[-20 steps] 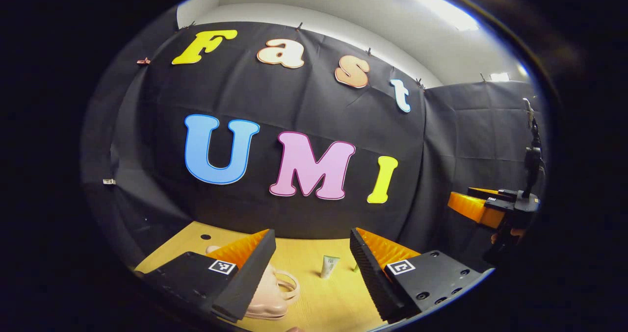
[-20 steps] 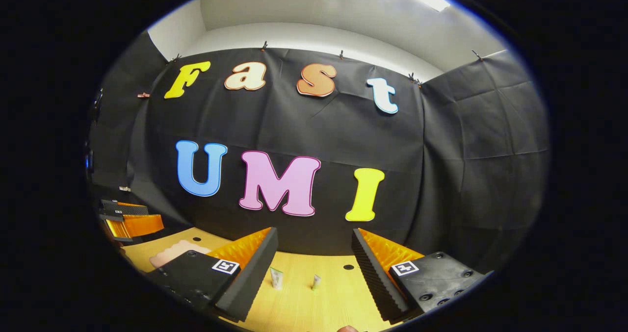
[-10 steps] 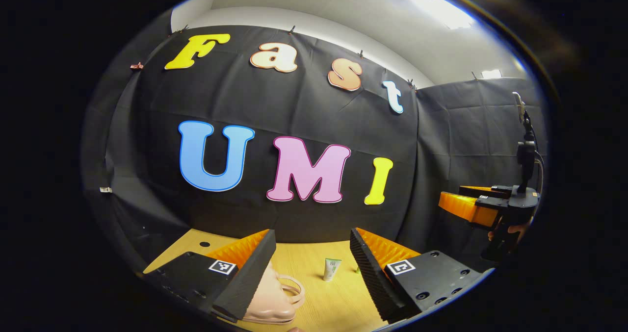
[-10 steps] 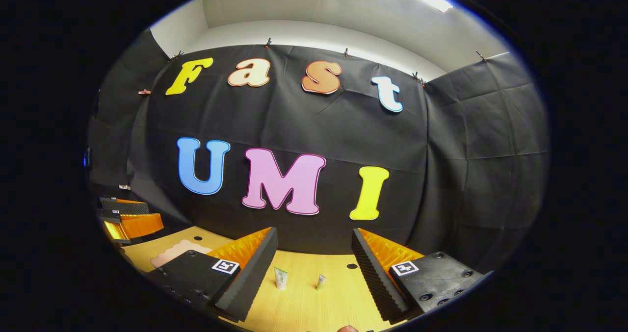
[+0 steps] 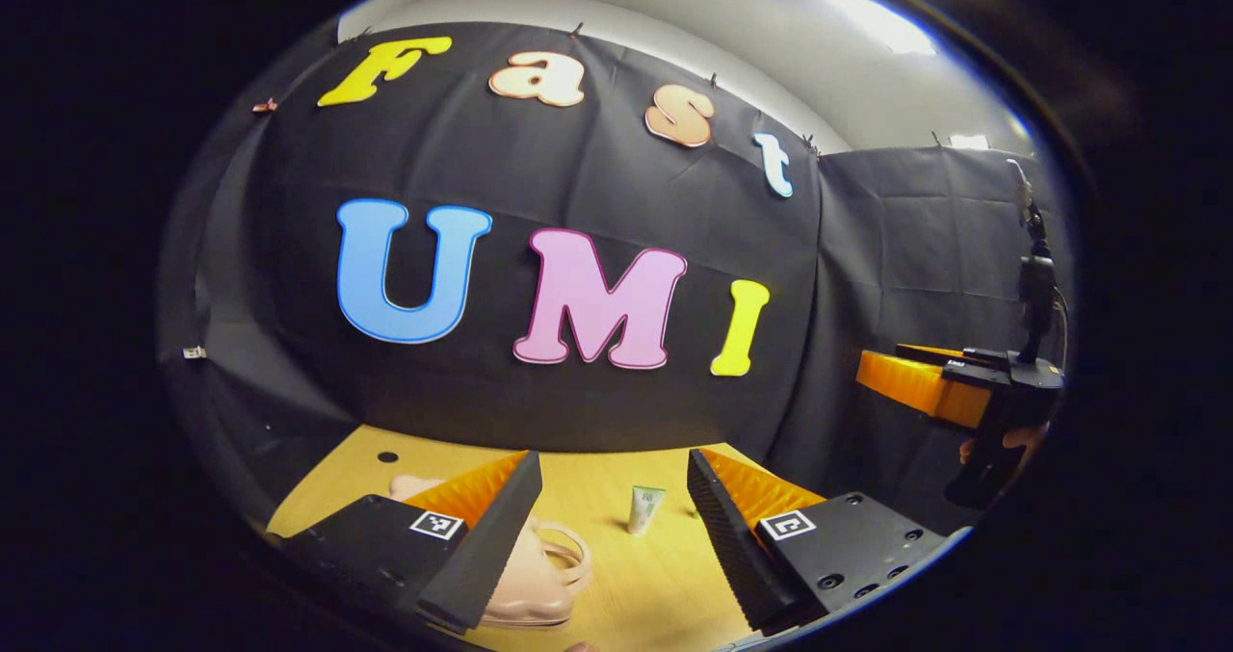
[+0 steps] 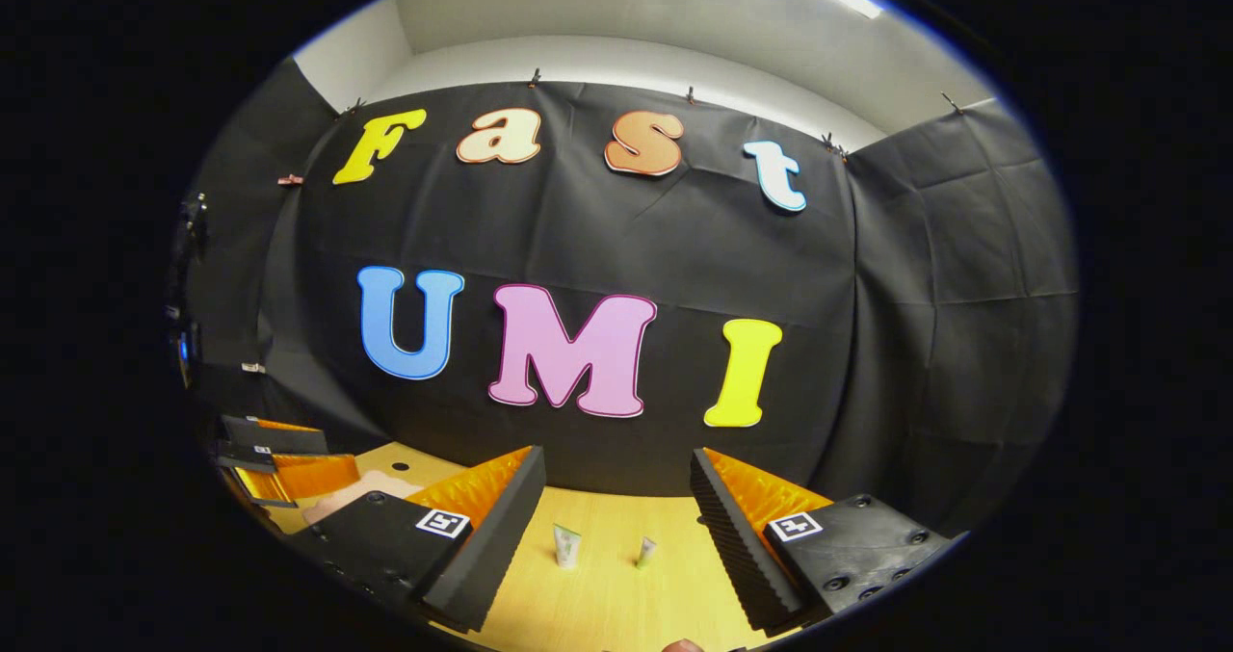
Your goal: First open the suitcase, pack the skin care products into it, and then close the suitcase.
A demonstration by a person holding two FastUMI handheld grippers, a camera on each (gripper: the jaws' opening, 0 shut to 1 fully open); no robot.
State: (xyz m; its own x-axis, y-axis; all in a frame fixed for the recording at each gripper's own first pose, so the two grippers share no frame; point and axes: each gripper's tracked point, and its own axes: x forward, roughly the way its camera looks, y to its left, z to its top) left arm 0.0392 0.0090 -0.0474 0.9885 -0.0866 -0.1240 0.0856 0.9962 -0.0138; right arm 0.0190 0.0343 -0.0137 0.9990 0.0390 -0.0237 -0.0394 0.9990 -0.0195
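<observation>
Spanning the lower frame, the wooden bench point(image 5: 616, 589) carries a pink suitcase point(image 5: 535, 575) at bottom centre-left, lid down; two small tubes point(image 6: 566, 544) stand upright lower centre; left claw point(image 5: 614, 527) and right claw point(image 6: 616, 527) both gape wide, holding nothing

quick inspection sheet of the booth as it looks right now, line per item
surface: wooden table, small round holes near the back
job's things: pink suitcase closed, flat on the table; larger tube and smaller tube standing upright, apart
clutter: nothing seen
grippers: left hand-held gripper open above the suitcase; right hand-held gripper open, facing the tubes, holding nothing
cables: nothing seen
surroundings: black cloth wall, white ceiling
</observation>
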